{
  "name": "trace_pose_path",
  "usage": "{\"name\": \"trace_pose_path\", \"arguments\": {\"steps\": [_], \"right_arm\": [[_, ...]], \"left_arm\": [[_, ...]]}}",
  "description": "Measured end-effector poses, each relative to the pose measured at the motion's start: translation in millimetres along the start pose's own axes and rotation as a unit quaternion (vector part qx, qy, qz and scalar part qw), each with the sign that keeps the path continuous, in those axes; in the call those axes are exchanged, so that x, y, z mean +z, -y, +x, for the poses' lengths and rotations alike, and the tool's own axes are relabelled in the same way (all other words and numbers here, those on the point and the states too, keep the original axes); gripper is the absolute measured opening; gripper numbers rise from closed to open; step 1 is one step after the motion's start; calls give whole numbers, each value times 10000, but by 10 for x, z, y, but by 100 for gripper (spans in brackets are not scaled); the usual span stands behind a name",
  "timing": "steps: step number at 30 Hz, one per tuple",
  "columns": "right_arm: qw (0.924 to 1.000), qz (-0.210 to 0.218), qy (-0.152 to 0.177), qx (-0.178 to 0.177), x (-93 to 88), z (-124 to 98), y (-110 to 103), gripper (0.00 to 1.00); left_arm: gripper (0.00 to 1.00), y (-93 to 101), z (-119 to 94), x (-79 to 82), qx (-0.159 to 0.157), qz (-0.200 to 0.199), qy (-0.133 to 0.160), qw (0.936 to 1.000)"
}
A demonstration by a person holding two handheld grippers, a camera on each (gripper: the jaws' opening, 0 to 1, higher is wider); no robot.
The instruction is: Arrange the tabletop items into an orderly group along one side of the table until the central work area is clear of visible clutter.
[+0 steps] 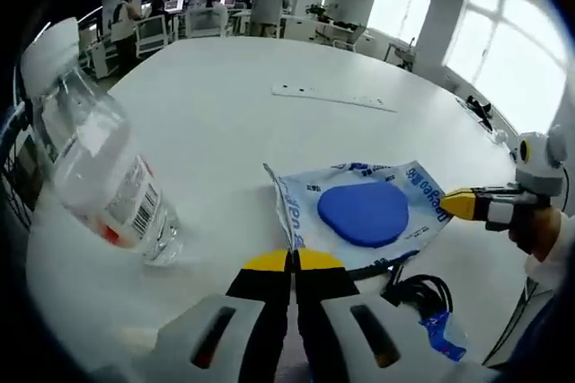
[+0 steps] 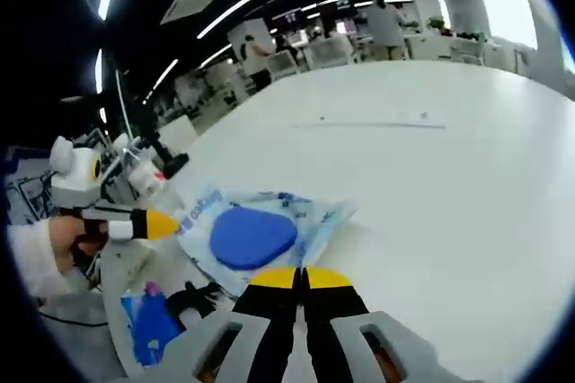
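Your left gripper (image 1: 292,260) closed, pinching the near edge of the pouch (image 1: 364,212), your right gripper (image 2: 303,277) closed at its opposite edge, bottle (image 1: 99,176) lying beside on table (image 1: 225,113).

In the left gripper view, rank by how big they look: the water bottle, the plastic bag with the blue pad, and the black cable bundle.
1. Water bottle, though it sits nearest the camera, so this ranking is unsure.
2. Plastic bag with the blue pad, close behind in apparent size.
3. Black cable bundle, clearly smallest.
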State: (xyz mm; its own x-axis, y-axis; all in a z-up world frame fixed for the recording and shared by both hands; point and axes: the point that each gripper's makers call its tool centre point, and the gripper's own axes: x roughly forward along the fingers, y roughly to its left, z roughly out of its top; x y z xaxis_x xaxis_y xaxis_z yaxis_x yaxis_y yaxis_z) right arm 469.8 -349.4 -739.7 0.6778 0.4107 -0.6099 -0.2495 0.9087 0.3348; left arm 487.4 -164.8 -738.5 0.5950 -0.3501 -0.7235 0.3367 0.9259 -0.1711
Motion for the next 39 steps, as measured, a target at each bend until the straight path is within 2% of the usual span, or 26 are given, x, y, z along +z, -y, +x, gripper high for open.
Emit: {"name": "trace_pose_path", "arguments": {"steps": [5,9,10,13,14,17,22,30,36,39], "right_arm": [[9998,-177,-117,15,-38,94,23,0],[9993,-314,-204,93,-143,109,35,0],[9993,-328,-113,168,-156,91,28,0],[9992,-296,-140,222,-292,56,36,0],[9993,-281,-39,258,-303,30,11,0],[9996,-113,22,254,-345,1,-29,0],[9996,169,126,174,-394,-38,-35,0],[9998,167,33,91,-383,-32,-37,0],[9999,102,5,59,-386,-39,-39,0],[9997,225,13,34,-385,-34,-29,0]], "left_arm": [[0,-87,59,-110,118,-27,-127,9998],[0,-104,59,-228,173,-31,-175,9997],[0,-109,55,-255,188,-1,-185,9997],[0,-109,26,-292,129,-94,-109,9998],[0,-108,20,-305,117,-76,-107,9998],[0,-103,4,-316,206,183,-137,9995],[0,-108,7,-315,168,107,-148,9997],[0,-97,5,-324,187,5,-78,9998],[0,-90,10,-319,151,98,-145,9997],[0,-91,17,-313,169,177,-139,9996]]}}
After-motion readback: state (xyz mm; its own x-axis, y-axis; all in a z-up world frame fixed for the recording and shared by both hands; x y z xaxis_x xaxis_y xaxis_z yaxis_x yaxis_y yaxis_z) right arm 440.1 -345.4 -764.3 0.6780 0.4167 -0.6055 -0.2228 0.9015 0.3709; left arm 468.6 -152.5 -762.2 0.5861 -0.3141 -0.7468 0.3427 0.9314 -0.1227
